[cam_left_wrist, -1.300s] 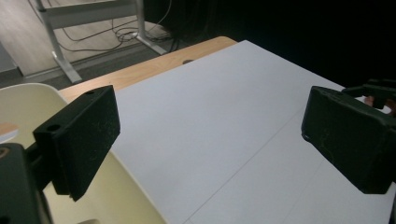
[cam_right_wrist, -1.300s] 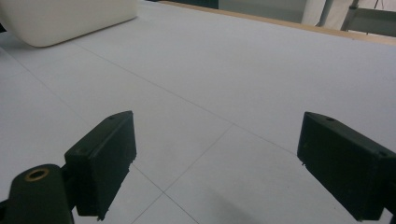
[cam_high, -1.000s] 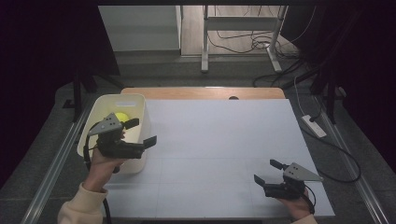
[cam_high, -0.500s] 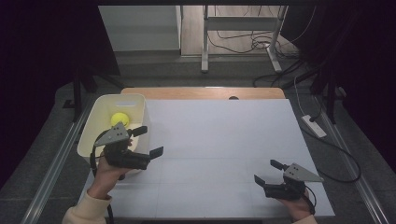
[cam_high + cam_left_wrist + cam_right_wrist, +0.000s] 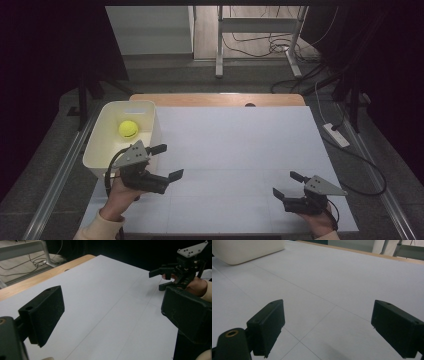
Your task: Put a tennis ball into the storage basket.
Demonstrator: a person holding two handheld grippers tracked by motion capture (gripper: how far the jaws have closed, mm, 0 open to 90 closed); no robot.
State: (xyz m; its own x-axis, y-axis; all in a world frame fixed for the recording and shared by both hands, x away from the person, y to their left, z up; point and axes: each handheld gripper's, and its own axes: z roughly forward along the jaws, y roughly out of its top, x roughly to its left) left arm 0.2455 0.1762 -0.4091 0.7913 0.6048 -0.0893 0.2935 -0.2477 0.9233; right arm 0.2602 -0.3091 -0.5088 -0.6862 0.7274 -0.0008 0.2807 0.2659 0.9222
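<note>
A yellow tennis ball [image 5: 128, 129] lies inside the cream bin [image 5: 95, 146] at the table's left. My left gripper [image 5: 167, 161] is held just in front and to the right of the bin, over the white mat [image 5: 240, 145], open with nothing between its jaws. In the left gripper view its own jaws stand wide apart over bare mat [image 5: 107, 305], and the right gripper [image 5: 157, 280] shows farther off. My right gripper [image 5: 286, 184] rests near the front right of the mat, open and empty, and points toward the bin [image 5: 249, 250].
A wooden table edge [image 5: 215, 99] runs behind the mat. Cables and a power strip [image 5: 336, 134] lie on the floor at the right. Metal table legs [image 5: 219, 45] stand beyond the far edge.
The left hand has drawn its gripper away from above the bin's near corner, toward the right and the front, over the mat. The ball stays in the bin. The right gripper has not moved.
</note>
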